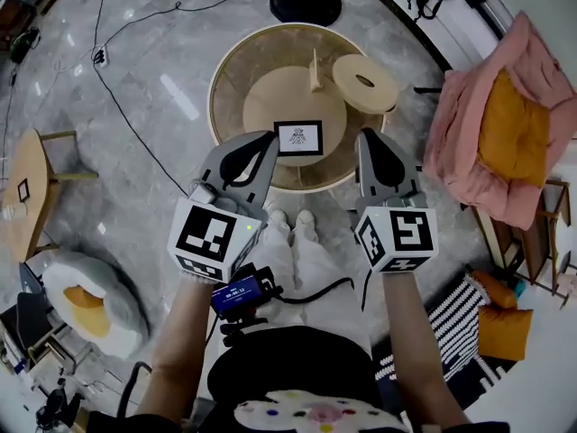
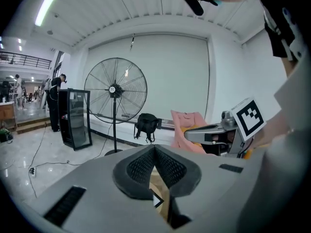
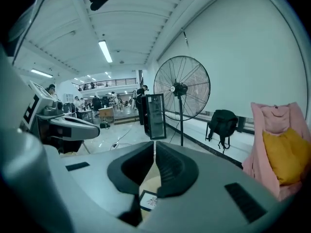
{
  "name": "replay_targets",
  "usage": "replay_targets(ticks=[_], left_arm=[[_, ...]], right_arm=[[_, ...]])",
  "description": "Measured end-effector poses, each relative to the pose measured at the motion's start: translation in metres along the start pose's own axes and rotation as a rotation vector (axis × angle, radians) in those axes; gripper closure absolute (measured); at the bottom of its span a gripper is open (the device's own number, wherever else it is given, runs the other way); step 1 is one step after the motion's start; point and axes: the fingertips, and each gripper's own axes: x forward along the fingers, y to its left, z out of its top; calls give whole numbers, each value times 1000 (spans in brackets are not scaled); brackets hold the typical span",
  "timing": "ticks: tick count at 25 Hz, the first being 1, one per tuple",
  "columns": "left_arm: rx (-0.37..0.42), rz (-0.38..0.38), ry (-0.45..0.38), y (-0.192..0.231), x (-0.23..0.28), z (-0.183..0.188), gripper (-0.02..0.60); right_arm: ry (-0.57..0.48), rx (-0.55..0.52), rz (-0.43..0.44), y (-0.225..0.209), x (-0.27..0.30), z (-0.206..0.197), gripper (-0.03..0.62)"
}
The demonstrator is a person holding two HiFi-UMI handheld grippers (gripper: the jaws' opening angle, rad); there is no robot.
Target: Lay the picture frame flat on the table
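Observation:
The picture frame (image 1: pixel 298 138), black-edged with a white print, lies flat on the wooden top of the round table (image 1: pixel 236 66). I hold both grippers high above the table's near edge, one on each side of the frame. My left gripper (image 1: pixel 269 138) is shut with nothing in it, its pads meeting at the tip (image 2: pixel 154 147). My right gripper (image 1: pixel 364 135) is also shut and empty (image 3: pixel 154 143). Through the slot below each pair of jaws a piece of the frame shows (image 2: pixel 156 201) (image 3: pixel 149 201), far beneath.
A round wooden disc with a hole (image 1: pixel 365 82) and a small wooden stand (image 1: pixel 315 70) sit at the table's far right. A fan base (image 1: pixel 306 1) stands beyond the table. A pink chair with a yellow cushion (image 1: pixel 509 129) is at the right, a low side table (image 1: pixel 22 192) at the left.

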Motion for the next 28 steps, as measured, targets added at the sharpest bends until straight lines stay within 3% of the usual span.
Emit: replay_targets(ticks=[9, 28], left_arm=[[29, -26, -104, -29, -43, 56, 566], [40, 43, -163, -32, -108, 82, 566]], right_arm=[[-93, -19, 29, 20, -49, 48, 554], [-187, -70, 93, 53, -105, 89, 554]])
